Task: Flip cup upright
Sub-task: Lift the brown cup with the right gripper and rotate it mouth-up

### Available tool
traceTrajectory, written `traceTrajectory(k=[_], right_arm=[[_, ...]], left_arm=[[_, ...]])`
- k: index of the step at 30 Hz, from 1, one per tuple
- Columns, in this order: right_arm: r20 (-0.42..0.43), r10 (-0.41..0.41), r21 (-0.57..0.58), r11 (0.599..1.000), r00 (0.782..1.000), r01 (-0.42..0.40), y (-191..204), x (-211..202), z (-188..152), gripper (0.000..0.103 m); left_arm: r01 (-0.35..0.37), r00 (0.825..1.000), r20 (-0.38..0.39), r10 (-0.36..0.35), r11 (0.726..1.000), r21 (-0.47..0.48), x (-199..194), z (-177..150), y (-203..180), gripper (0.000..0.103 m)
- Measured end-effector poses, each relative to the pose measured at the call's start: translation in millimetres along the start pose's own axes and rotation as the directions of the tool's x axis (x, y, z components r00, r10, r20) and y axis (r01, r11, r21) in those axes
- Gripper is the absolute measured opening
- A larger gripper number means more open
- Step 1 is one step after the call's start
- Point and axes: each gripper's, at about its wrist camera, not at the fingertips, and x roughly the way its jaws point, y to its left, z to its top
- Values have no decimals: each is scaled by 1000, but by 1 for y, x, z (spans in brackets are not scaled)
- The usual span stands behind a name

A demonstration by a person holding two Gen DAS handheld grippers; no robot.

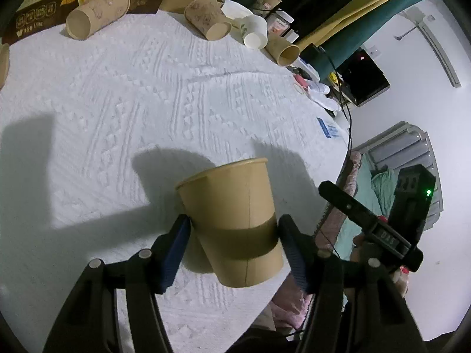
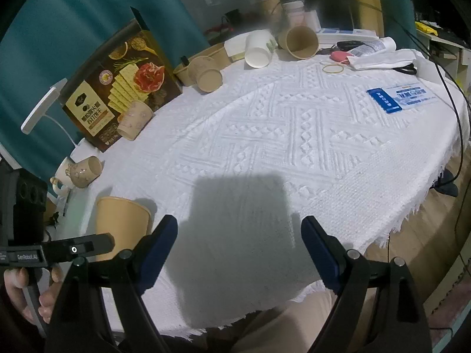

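A plain tan paper cup [image 1: 232,220] is held between the blue pads of my left gripper [image 1: 235,238], mouth up and tilted a little, its base just above the white tablecloth [image 1: 123,111]. The same cup [image 2: 120,223] shows at the left in the right wrist view, with the left gripper's body in front of it. My right gripper [image 2: 238,253] is open and empty above the near edge of the table, to the right of the cup.
Several other paper cups lie on their sides at the far edge: patterned ones [image 2: 206,73] [image 2: 135,120], a white one [image 2: 259,48], a tan one [image 2: 300,41]. A cracker box [image 2: 117,88], a mug [image 2: 79,173], a blue card [image 2: 397,98], rubber band and cables lie around the rim.
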Motion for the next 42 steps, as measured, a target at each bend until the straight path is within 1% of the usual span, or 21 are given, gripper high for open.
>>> traceTrajectory(k=[3,7,10,13,15,17,20,22,23,25,26,28,30,31,34,37,42], right_arm=[[-10,3,-7,1000,1000,-3,1,0,2,84],[-33,12,-23,1000,999,-13,4,2,4,84],[-57,18,-66,998,998,-22,14,2,10,84],[-95,76,-103,991,993,-86,29,2,18,84],[-134,135,-108,983,982,-150,42,5,25,84],[-170,164,-128,974,972,-187,57,11,29,84],[-252,194,-172,955,948,-241,82,24,31,84],[-314,207,-186,944,927,-273,96,34,33,84],[-336,208,-187,941,918,-282,101,38,34,84],[-375,203,-186,940,905,-288,109,47,36,84],[-388,198,-185,940,900,-287,112,51,37,84],[-421,197,-170,942,885,-291,116,61,38,84],[-459,209,-138,943,864,-302,116,72,39,84],[-471,211,-128,944,857,-303,117,76,39,84],[-485,188,-131,950,854,-284,121,88,40,84],[-509,193,-115,951,839,-288,123,98,40,84],[-539,180,-131,947,823,-293,130,104,37,84]], left_arm=[[1,1000,4,-1,1000,-3,-1,-1,-1,76],[28,999,26,-29,1000,9,-10,-5,-6,79],[42,997,60,-43,999,18,-25,-9,-9,79],[53,992,110,-57,998,38,-45,-15,-11,80],[37,988,148,-44,998,54,-60,-21,-10,81],[7,983,185,-17,998,56,-73,-27,-4,81],[-47,973,229,36,998,41,-88,-37,10,81],[-134,957,264,119,990,38,-96,-44,19,81],[-188,944,283,169,981,40,-99,-48,23,81],[-255,924,305,232,966,39,-104,-54,32,81],[-261,921,307,238,965,35,-106,-56,37,81],[-250,923,305,233,968,17,-108,-61,47,81],[-244,925,301,231,970,5,-109,-64,54,81],[-242,926,301,230,970,1,-109,-65,57,81],[-234,924,307,226,972,-12,-112,-67,66,81],[-226,923,313,222,974,-25,-114,-67,71,81],[-223,924,311,224,974,-40,-116,-70,79,81]])
